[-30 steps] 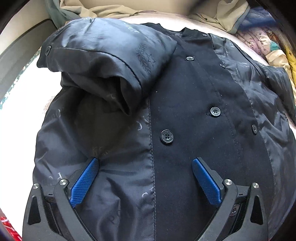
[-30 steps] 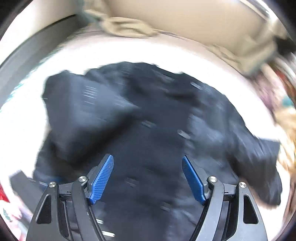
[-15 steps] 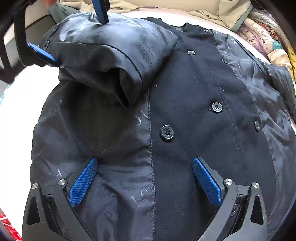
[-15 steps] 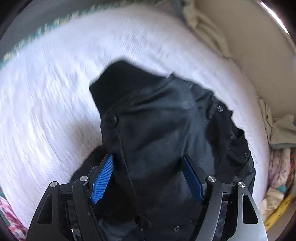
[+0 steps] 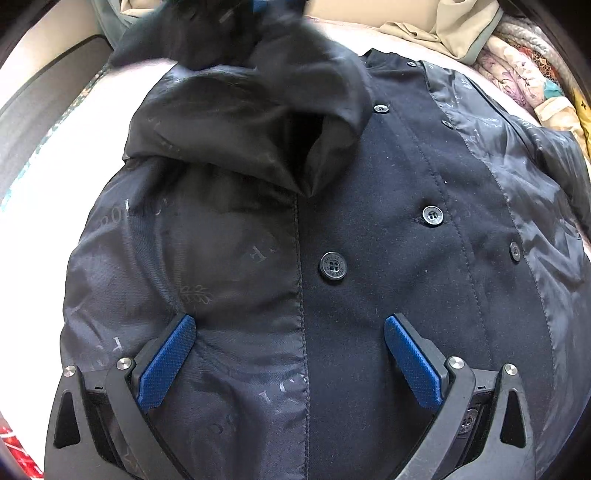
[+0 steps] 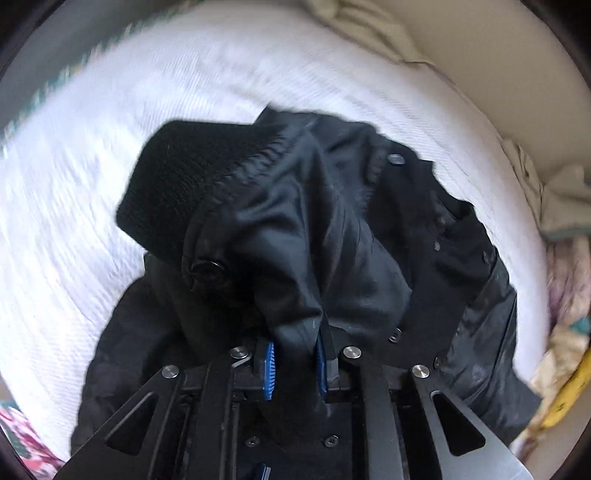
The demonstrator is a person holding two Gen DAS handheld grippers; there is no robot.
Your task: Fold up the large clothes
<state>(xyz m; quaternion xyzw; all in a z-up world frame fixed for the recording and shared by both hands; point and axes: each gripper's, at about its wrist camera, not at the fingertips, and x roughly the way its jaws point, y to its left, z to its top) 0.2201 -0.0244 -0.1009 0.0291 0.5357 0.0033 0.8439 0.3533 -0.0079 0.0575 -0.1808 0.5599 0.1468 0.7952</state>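
Observation:
A large black button-front jacket (image 5: 369,236) lies spread on a white bed, lining showing on both sides. My left gripper (image 5: 288,354) is open and rests low over the jacket's lower front, fingers apart on either side of the seam. My right gripper (image 6: 295,360) is shut on the jacket's sleeve (image 6: 280,236), whose knit cuff (image 6: 192,184) hangs forward. In the left wrist view the sleeve (image 5: 240,70) is lifted at the top, with a blue pad of the right gripper just showing above it.
The white bed cover (image 6: 74,221) surrounds the jacket. Beige and green clothes (image 5: 443,26) are heaped at the back, patterned fabrics (image 5: 524,81) at the right. A beige wall (image 6: 498,74) stands behind the bed.
My right gripper has closed on the sleeve and lifted it up off the jacket. The left gripper has stayed open in place over the lower front.

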